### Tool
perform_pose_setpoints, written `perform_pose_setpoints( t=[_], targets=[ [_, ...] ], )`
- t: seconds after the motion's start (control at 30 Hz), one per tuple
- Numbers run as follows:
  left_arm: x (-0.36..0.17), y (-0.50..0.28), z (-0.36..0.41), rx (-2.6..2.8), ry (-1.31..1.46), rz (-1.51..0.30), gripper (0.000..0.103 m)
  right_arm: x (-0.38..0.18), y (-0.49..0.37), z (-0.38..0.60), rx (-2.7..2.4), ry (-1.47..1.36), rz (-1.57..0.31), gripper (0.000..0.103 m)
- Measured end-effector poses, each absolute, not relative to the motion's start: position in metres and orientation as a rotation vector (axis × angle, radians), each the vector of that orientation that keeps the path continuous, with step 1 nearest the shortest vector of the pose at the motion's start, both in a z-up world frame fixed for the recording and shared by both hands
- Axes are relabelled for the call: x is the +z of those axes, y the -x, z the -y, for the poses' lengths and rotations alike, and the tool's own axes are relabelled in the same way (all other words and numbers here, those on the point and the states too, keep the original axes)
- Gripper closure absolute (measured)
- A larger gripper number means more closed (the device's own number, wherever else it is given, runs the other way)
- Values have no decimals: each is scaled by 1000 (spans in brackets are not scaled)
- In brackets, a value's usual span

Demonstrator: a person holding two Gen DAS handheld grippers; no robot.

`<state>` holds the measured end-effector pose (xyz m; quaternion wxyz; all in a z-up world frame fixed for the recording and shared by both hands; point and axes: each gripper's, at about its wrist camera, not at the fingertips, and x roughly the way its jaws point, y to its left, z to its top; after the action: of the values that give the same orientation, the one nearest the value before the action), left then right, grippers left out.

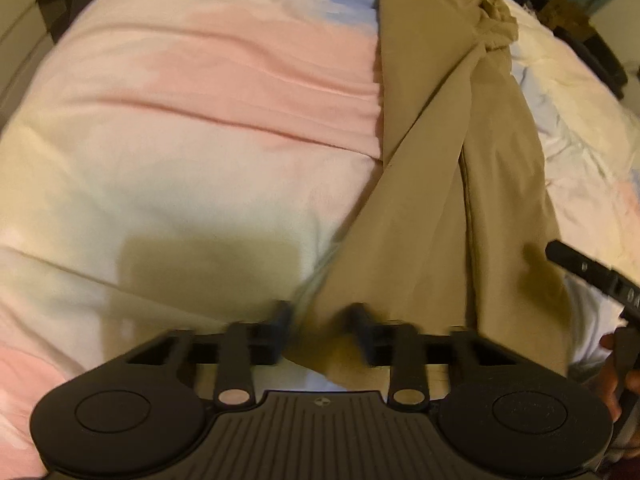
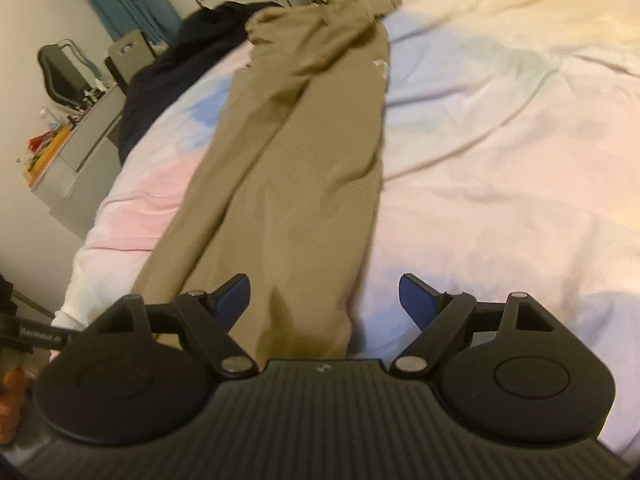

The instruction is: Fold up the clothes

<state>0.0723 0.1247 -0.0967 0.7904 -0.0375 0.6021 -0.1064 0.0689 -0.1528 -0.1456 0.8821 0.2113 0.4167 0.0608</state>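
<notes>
Khaki trousers (image 1: 432, 160) lie stretched lengthwise on a bed with a pastel pink, blue and cream cover (image 1: 200, 100). My left gripper (image 1: 320, 320) points steeply down at the near leg end, its blurred fingers pinching a bunch of khaki cloth. In the right wrist view the trousers (image 2: 296, 140) run away from me, the waist crumpled at the far end. My right gripper (image 2: 326, 300) stands open over the near leg end, the cloth lying between its blue pads without touching them. Part of the right gripper (image 1: 592, 276) shows at the right edge of the left wrist view.
A dark garment (image 2: 168, 72) lies heaped at the bed's far left edge. A grey desk (image 2: 72, 152) with clutter and a chair (image 2: 60, 72) stand beside the bed. Bare bed cover (image 2: 500, 120) spreads to the right of the trousers. A hand (image 2: 12, 392) shows at the left edge.
</notes>
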Motion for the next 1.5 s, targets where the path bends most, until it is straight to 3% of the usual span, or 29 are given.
perform_pose_setpoints(
  t=[0.07,0.23,0.4,0.63,0.97,1.13,1.23,1.27,1.3,1.37,1.43,1.5],
  targets=[
    [-88,-69,-124,-242,53,-1273,99,-148,-68,155,109,-453,-873,20],
    [-48,-57,-119,-261,-70,-1182,100,-150,-66,155,94,-448,-880,20],
    [-6,-20,-85,-255,-434,-952,101,-146,-63,151,86,-413,-865,20],
    [4,10,-54,-282,-645,-844,101,-146,-62,154,69,-427,-855,20],
    [9,20,-24,-493,-447,-845,101,-142,-56,167,35,-505,-809,20],
    [-36,26,17,-623,-397,-911,99,-143,-54,169,38,-528,-808,20],
    [-63,18,24,-673,-321,-1032,94,-144,-52,172,43,-550,-811,20],
    [-70,14,24,-685,-284,-1076,86,-145,-51,174,50,-569,-814,20],
    [-74,6,16,-688,-211,-1116,70,-146,-50,177,56,-594,-818,20],
    [-74,-12,-12,-661,-31,-1148,49,-148,-49,183,58,-640,-822,20],
    [-74,-29,-46,-617,163,-1149,47,-150,-48,186,73,-679,-825,20],
    [-77,-44,-79,-572,338,-1137,37,-152,-47,189,91,-719,-828,20]
  ],
)
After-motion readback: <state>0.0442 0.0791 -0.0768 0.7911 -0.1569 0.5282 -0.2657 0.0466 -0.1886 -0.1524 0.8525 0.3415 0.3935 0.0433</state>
